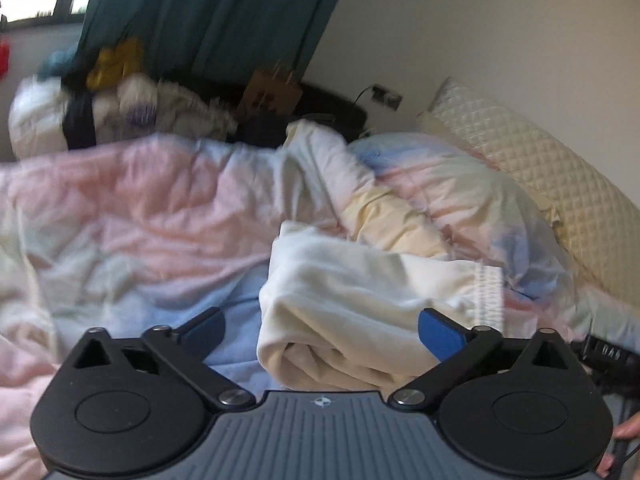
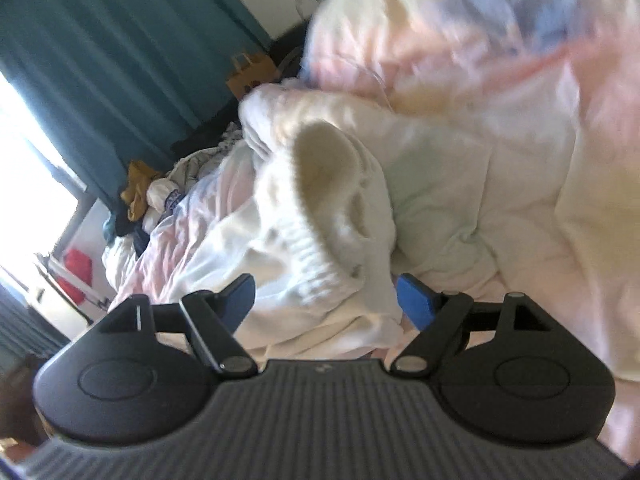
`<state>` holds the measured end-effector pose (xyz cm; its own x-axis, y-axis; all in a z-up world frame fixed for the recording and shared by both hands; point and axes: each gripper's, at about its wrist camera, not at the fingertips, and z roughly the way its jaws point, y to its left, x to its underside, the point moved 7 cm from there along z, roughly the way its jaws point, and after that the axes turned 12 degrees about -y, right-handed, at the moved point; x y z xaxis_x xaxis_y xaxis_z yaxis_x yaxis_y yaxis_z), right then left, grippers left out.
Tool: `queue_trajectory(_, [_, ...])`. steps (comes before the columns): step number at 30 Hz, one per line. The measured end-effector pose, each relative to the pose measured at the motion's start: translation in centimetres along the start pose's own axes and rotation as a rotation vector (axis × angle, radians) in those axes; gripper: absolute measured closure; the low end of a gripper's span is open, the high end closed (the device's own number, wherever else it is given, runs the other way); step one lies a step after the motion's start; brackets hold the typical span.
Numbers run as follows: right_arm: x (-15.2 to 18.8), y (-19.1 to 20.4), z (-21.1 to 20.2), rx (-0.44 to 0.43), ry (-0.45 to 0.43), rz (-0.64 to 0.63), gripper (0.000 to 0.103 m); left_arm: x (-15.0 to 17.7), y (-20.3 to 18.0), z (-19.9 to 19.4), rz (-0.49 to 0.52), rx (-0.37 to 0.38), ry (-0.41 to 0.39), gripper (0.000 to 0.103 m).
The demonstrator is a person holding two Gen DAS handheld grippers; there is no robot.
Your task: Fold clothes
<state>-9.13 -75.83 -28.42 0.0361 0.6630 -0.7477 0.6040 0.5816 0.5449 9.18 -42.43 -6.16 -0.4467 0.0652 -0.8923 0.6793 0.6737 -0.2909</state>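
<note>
Folded cream garment point(image 1: 360, 300) lies on pastel duvet point(image 1: 140, 208), right of centre. Left gripper point(image 1: 320, 334) fingers spread wide, gripping nothing. Right gripper point(image 2: 326, 300) fingers apart, straddling garment's ribbed hem, pads clear.

Blown-out window point(image 2: 24, 152) daylight, heavy motion blur, perhaps slightly soft focus.

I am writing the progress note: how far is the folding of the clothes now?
Done: the cream garment lies folded on the duvet. In hand: nothing; left gripper and right gripper are both open. Left: the clothes pile by the curtain looks unfolded.
</note>
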Motion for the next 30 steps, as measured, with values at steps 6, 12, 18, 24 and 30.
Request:
queue_trajectory(6, [-1.1, 6.4, -7.2, -0.052, -0.088, -0.15, 0.023, -1.8, -4.0, -8.1, 0.079, 0.026, -0.078, 0.0])
queue_trajectory(12, [-0.9, 12.5, -13.5, -0.094, -0.177, -0.285, 0.023, -2.1, -6.3, -14.7, 0.136, 0.013, -0.12, 0.0])
queue_trajectory(18, [1.1, 15.9, -17.1, -0.095, -0.215, -0.37, 0.023, -1.9, -6.5, -19.5, 0.181, -0.028, -0.135, 0.0])
queue_trajectory(24, [3.9, 17.6, -18.4, -0.066, -0.229, -0.42, 0.023, -1.2, -5.1, -23.1, 0.191, -0.055, -0.163, 0.0])
queue_trajectory(30, [6.9, 18.5, -18.9, -0.027, -0.221, -0.47, 0.023, 0.0, -4.0, -25.0, 0.228, -0.083, -0.188, 0.0])
